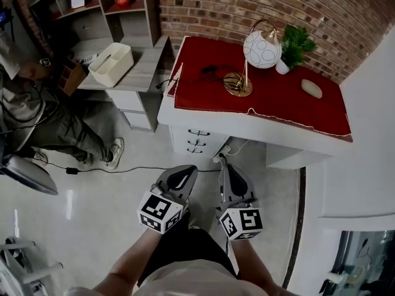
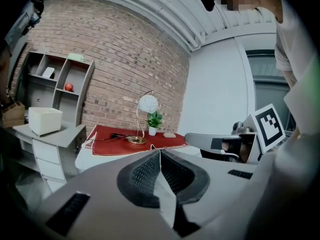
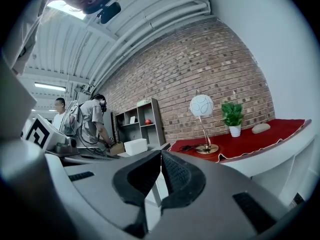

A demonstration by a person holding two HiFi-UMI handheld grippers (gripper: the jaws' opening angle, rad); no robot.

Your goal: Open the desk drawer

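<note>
Nearest, the left hand-held gripper (image 1: 184, 172) and the right hand-held gripper (image 1: 227, 169) sit side by side over the pale glossy floor (image 1: 92, 208). Each carries a cube of black-and-white square markers, and each has its ribbed dark pads pressed together with nothing between them. Beyond them, well apart, is the white bench (image 1: 259, 131). Its drawer stack (image 1: 197, 142) at the near left front has three closed drawers with thin dark handles. A red cloth (image 1: 278, 97) with a scalloped edge covers the top. On it are a lamp (image 1: 260, 49) with a white globe shade and brass base, a white pot holding a green plant (image 1: 296, 43), and a pale oval pebble shape (image 1: 311, 89). Left, a grey desk bears a white rectangular bin (image 1: 111, 63); its contents cannot be seen.
</note>
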